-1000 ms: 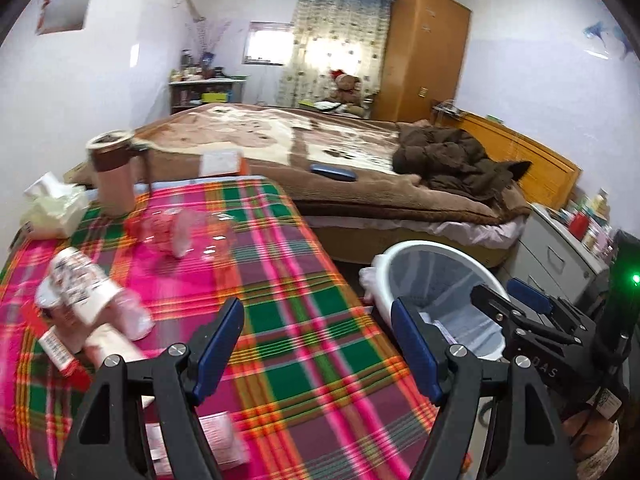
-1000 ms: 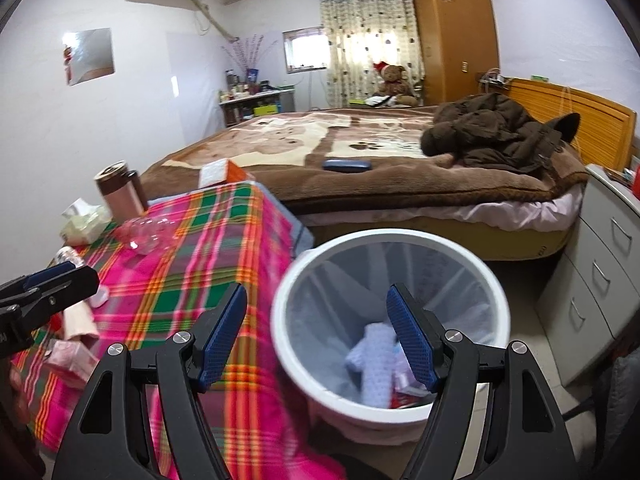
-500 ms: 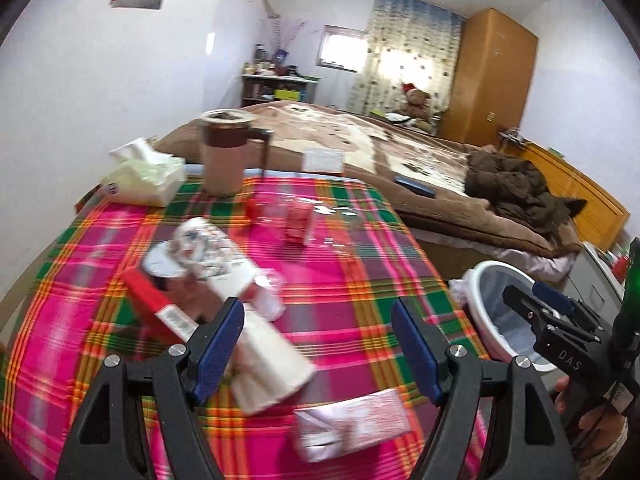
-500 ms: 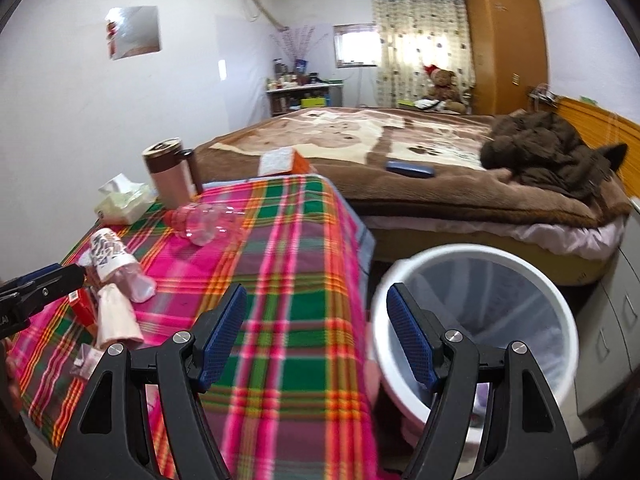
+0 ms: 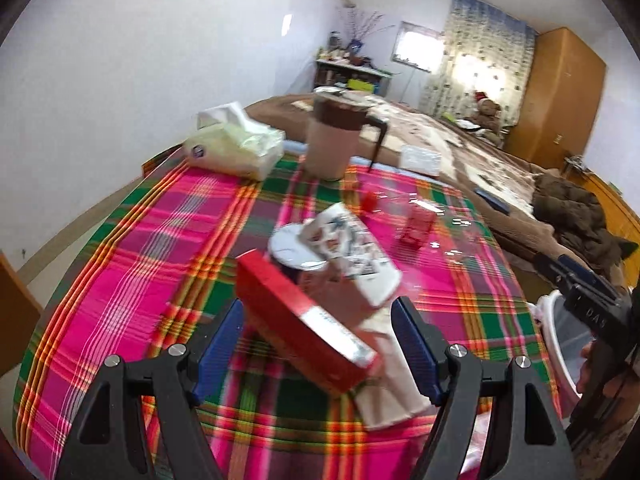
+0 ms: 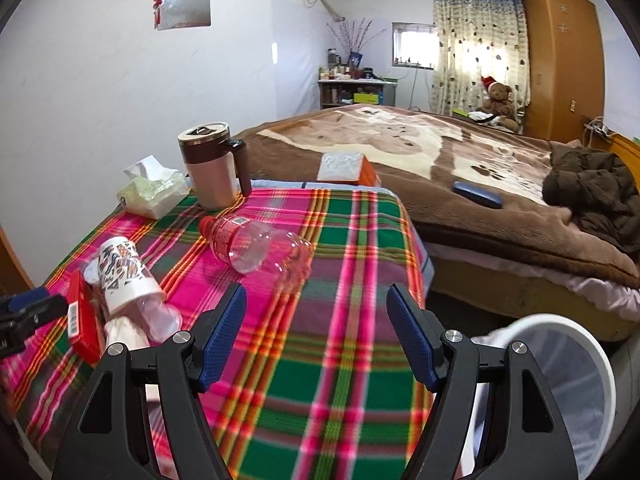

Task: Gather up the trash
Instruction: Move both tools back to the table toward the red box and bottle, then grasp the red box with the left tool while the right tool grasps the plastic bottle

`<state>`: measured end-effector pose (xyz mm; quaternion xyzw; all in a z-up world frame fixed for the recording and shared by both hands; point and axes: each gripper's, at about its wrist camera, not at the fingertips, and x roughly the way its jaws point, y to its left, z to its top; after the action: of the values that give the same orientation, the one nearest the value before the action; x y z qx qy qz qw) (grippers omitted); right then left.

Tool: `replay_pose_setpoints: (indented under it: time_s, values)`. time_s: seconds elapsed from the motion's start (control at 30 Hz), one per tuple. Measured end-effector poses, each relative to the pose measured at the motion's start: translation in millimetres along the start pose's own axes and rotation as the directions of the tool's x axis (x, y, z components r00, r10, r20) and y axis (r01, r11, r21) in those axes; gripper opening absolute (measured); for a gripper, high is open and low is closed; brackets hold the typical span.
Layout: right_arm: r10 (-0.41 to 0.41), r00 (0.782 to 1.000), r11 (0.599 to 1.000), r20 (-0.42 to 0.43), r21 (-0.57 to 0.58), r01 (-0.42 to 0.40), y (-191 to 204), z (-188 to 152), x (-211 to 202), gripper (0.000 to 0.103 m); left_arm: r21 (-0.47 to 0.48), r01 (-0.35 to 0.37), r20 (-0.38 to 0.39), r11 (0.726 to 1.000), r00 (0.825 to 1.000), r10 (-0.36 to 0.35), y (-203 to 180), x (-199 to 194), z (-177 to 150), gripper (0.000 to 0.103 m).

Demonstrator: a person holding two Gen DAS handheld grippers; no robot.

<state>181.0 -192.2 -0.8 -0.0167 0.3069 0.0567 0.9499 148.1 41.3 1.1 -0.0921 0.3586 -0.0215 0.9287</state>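
A red flat box (image 5: 304, 322) leans on a pile of trash on the plaid table: a patterned paper cup (image 5: 352, 246), a white lid (image 5: 290, 248) and a pale wrapper (image 5: 390, 380). My left gripper (image 5: 318, 348) is open with the red box between its fingers, not clamped. An empty clear bottle with a red cap (image 6: 256, 246) lies mid-table. My right gripper (image 6: 316, 332) is open and empty over the table's near edge. The pile also shows in the right wrist view (image 6: 120, 276). The white bin (image 6: 568, 392) stands on the floor at the right.
A tissue pack (image 5: 236, 146) and a lidded mug (image 5: 336, 138) stand at the table's far end. A bed with a brown blanket (image 6: 460, 160) lies beyond, with a dark jacket (image 6: 592, 184) on it. A wardrobe (image 6: 560, 52) stands at the back.
My left gripper has swung left from the bin and closed in on the trash pile, now straddling the red box. My right gripper has swung from over the bin toward the table.
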Motion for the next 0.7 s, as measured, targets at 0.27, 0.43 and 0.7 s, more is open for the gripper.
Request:
replay_pose_setpoints:
  time_s: [0.27, 0.43, 0.7]
  values:
    - [0.038, 0.999, 0.998, -0.019, -0.048, -0.039, 9.5, 20.7, 26.7, 0.074, -0.053, -0.027, -0.061, 0.998, 0.998, 0.024, 14.4, 24.0, -2.5, 0.078]
    - [0.064, 0.998, 0.994, -0.029, -0.090, -0.067, 19.0, 33.8, 44.4, 0.074, -0.025, -0.013, -0.094, 1.000, 0.996, 0.011, 12.7, 35.0, -7.1, 0.078]
    - [0.083, 0.989, 0.974, -0.119, -0.201, -0.105, 43.5, 41.4, 79.0, 0.074, 0.018, -0.033, -0.128, 0.999, 0.991, 0.035, 29.7, 40.6, -8.2, 0.074]
